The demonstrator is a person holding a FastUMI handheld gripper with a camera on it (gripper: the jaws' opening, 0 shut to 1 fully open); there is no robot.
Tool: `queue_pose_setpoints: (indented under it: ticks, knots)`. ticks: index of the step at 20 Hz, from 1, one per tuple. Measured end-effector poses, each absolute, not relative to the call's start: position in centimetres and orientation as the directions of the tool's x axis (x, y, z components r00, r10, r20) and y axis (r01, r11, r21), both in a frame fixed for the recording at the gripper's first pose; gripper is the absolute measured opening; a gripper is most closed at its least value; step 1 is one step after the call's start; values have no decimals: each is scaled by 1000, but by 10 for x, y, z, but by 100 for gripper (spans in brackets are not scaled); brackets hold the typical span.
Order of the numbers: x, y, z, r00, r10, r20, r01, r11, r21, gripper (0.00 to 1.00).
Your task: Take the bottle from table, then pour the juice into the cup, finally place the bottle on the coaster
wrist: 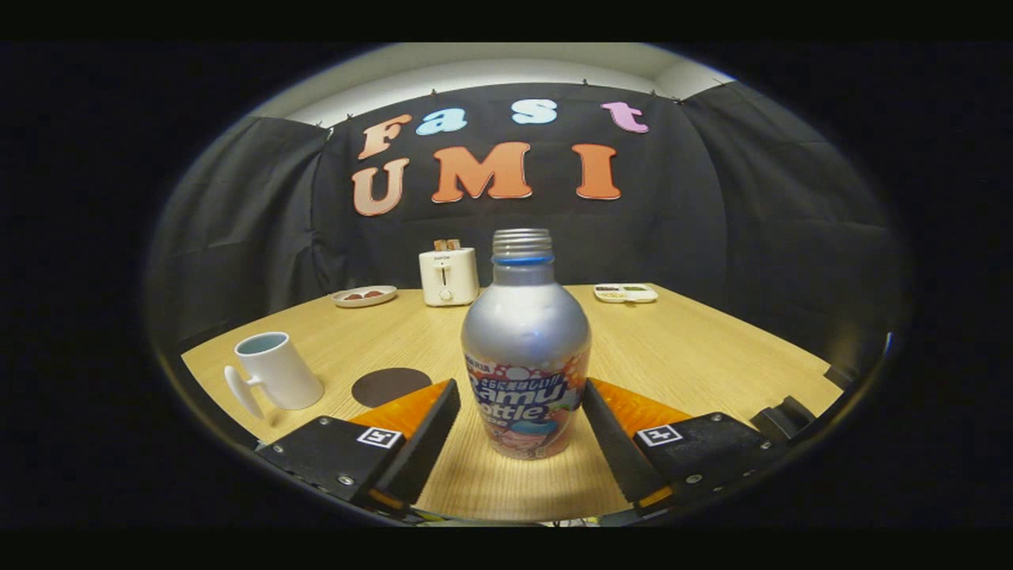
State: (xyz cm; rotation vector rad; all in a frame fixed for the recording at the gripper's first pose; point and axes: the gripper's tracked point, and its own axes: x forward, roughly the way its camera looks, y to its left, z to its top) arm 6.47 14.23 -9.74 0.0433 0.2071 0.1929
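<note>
Between the two fingers of the gripper (521, 412) an uncapped metal bottle (526, 352) is seen standing upright on the wooden table (696, 356); the fingers are spread wide, one at each side of the bottle's lower, labelled part; the right finger lies very close to the label, and contact cannot be judged; a visible gap is left at the left finger, so the bottle is not pinched. The bottle's threaded neck is open, with a blue ring below the thread.

Just beyond the left finger a dark round coaster (391, 385) is noted lying flat on the table; beside it, further left, a white mug (275, 372) is recorded, upright by its own axis though tilted by the lens, handle turned toward the table's near edge.

Farther back, behind the bottle and slightly left, a white toaster (449, 276) is placed with toast showing in its slots; left of it a small plate (364, 296) with dark pieces is seen; right of the bottle's neck, a shallow white tray (626, 294) with mixed contents rests near the far edge; black cloth closes the booth behind.
</note>
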Motion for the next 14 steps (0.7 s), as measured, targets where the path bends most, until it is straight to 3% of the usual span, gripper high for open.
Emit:
queue_pose_setpoints:
  ticks: [3,14]
  knots:
    - [63,142,-95,959,184,-213,-175,983,63,79]
    - [42,185,-43,967,205,-153,-226,964,-140,76]
